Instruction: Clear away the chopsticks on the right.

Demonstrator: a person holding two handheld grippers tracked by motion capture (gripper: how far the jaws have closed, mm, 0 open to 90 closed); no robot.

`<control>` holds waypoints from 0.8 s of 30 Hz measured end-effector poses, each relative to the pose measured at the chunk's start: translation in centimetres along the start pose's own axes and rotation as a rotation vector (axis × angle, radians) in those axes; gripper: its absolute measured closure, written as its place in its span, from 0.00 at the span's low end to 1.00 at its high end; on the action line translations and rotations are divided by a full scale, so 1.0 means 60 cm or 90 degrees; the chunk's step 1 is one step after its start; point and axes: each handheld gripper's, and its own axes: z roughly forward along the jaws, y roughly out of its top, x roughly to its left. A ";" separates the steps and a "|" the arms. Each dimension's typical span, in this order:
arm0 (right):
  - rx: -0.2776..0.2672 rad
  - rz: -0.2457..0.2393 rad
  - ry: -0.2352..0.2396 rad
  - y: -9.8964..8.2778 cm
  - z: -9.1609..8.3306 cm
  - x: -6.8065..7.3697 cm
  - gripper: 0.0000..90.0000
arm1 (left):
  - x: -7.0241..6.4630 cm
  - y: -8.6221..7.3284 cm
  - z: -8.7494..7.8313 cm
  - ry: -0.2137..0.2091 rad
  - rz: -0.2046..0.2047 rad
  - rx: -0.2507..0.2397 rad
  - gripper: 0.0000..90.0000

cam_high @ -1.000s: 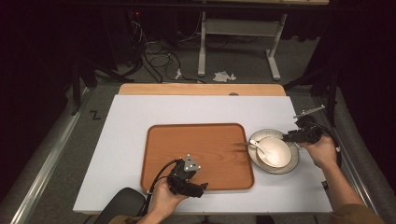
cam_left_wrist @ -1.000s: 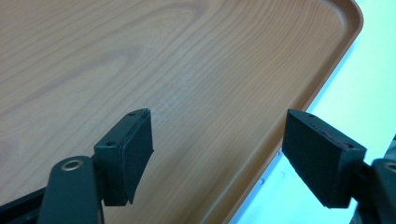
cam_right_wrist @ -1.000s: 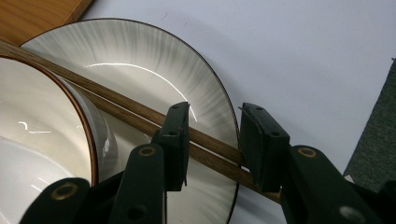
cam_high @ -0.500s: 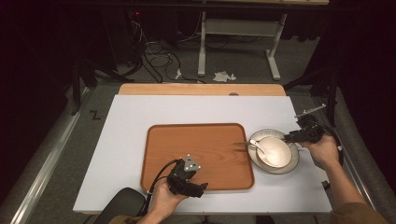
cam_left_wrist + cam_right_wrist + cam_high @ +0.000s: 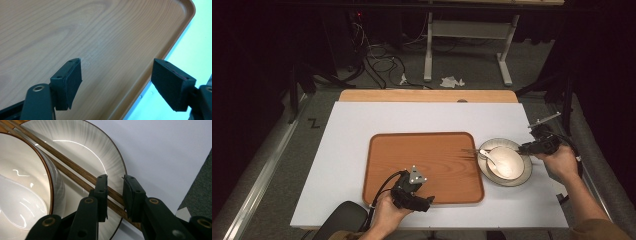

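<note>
Left: we hold the black two-jaw left gripper low at the near edge, jaws spread wide, nothing between them | Right: our hand steadies the black right gripper pointing leftward in the high view, jaws just closing, narrow gap | Forearms: both reach in from the bottom

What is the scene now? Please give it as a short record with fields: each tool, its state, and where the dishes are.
right tool: jaws just been closing around two chopsticks; small gaps remain, grip not certain
chopsticks: lie across the plate, beside the bowl
bowl: stands on the plate, a white spoon inside
plate: on the white table, right of the tray
left tool: open, nothing between the jaws, over the tray's near corner
</note>
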 end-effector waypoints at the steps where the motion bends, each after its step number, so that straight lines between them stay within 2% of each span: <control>1: 0.000 -0.008 0.000 0.000 0.000 -0.001 0.82 | 0.000 0.000 0.000 0.000 0.000 0.001 0.28; 5: -0.003 -0.010 0.006 0.002 0.003 -0.001 0.80 | 0.000 0.000 0.001 0.000 0.000 0.001 0.28; 9: -0.005 -0.007 0.009 0.002 0.003 -0.001 0.83 | 0.000 0.000 0.000 0.000 -0.001 0.002 0.28; 14: -0.010 -0.011 -0.011 0.003 0.002 0.002 0.88 | 0.000 0.000 0.000 0.000 0.000 0.000 0.28; 18: -0.008 -0.019 -0.021 0.004 0.003 0.005 0.88 | 0.000 0.000 0.000 0.000 -0.001 0.001 0.28; 20: -0.004 -0.025 -0.017 0.004 0.005 0.008 0.83 | 0.000 0.000 0.002 -0.001 0.000 0.003 0.28; 24: -0.003 -0.035 -0.021 0.005 0.006 0.010 0.83 | 0.000 -0.001 0.002 -0.001 0.000 0.005 0.28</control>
